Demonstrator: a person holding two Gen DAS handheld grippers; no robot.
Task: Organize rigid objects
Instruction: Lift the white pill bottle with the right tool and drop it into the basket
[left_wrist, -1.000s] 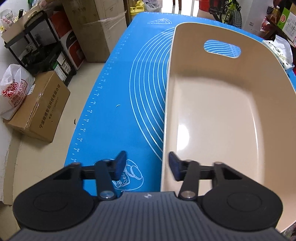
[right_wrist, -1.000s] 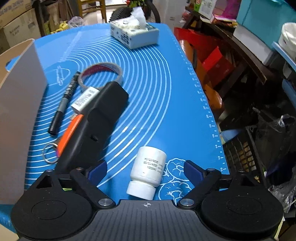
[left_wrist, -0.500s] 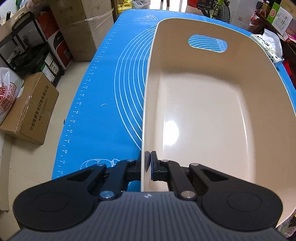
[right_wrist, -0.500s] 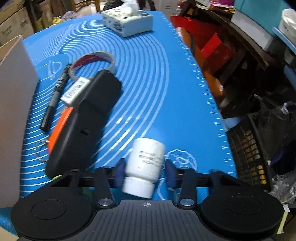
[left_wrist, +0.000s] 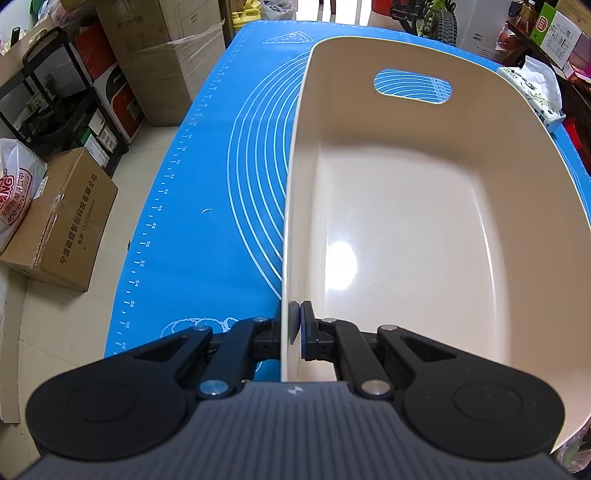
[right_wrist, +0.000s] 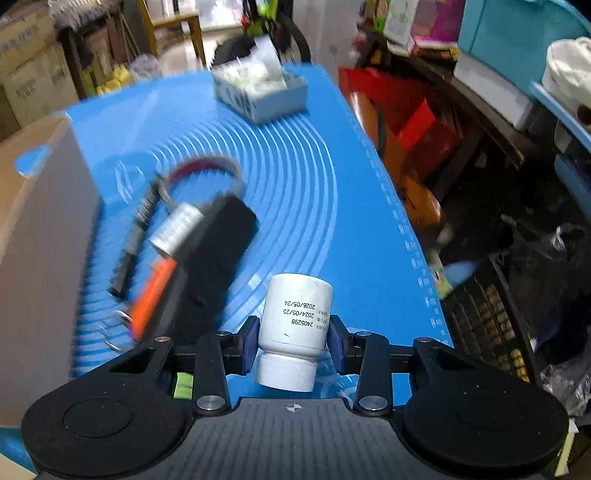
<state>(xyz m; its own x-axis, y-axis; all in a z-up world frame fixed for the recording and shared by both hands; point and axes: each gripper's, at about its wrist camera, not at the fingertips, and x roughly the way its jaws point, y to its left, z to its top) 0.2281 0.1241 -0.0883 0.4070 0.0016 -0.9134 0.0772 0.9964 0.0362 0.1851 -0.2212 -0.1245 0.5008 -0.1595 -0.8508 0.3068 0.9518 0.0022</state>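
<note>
My left gripper is shut on the near left rim of an empty cream plastic bin that rests on the blue mat. My right gripper is shut on a small white pill bottle, cap toward the camera, lifted off the mat. On the mat to its left lie a black and orange device, a black marker, a tape roll and key rings. The bin's outer wall stands at the far left of the right wrist view.
A white tissue box stands at the mat's far end; it also shows in the left wrist view. Cardboard boxes and a shelf stand on the floor at left. A black crate sits off the mat's right edge.
My left gripper closed on the bin's rim. My right gripper closed on the pill bottle and lifted it off the mat.
</note>
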